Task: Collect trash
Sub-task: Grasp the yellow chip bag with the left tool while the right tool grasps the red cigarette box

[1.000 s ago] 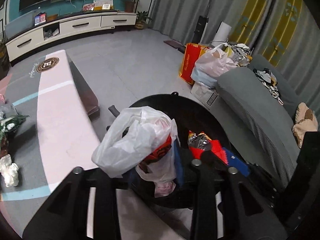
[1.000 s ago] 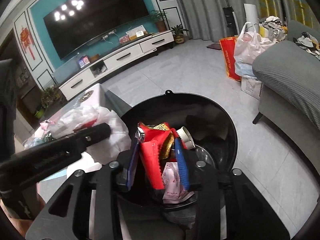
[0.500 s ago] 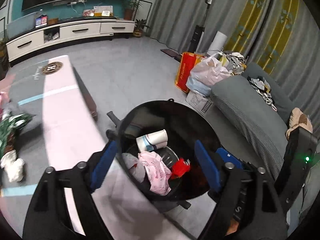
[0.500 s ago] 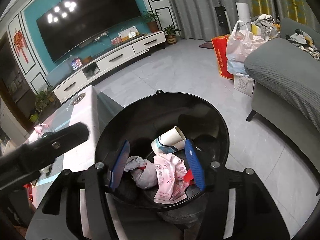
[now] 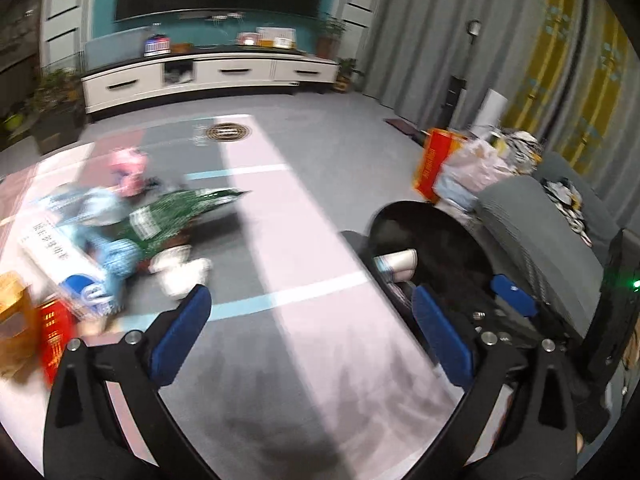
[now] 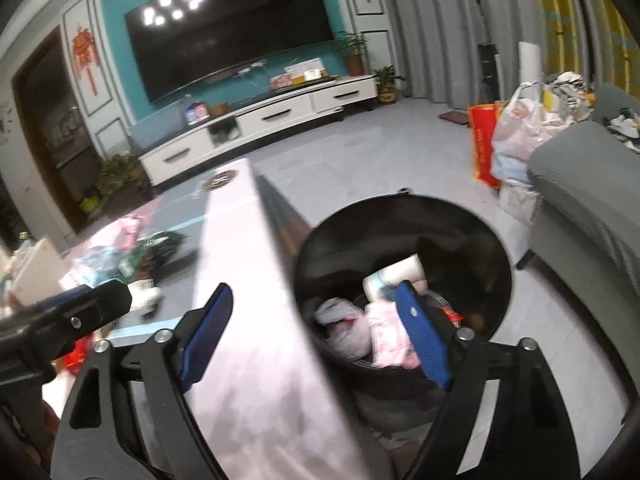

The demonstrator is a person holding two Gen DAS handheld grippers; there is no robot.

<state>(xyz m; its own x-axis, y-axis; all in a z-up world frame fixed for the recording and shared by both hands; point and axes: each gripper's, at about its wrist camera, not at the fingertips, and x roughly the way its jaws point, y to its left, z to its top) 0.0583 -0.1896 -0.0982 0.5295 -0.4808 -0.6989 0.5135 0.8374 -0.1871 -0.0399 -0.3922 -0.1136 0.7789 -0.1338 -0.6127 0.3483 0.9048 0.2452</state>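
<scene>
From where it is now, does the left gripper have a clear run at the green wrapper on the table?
Probably yes. The left gripper is empty, its jaws opening, and bare tabletop lies between it and the green wrapper. Other litter crowds the wrapper's left side only.

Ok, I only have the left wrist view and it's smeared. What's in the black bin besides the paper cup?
Observer: The right wrist view looks straight into the black bin. A white plastic bag and a pink wrapper lie below the paper cup.
Operator: Is the right gripper carrying anything?
Observer: No. The right gripper has its jaws opening with nothing between them. One blue pad is over the bin and the other is over the table.
</scene>
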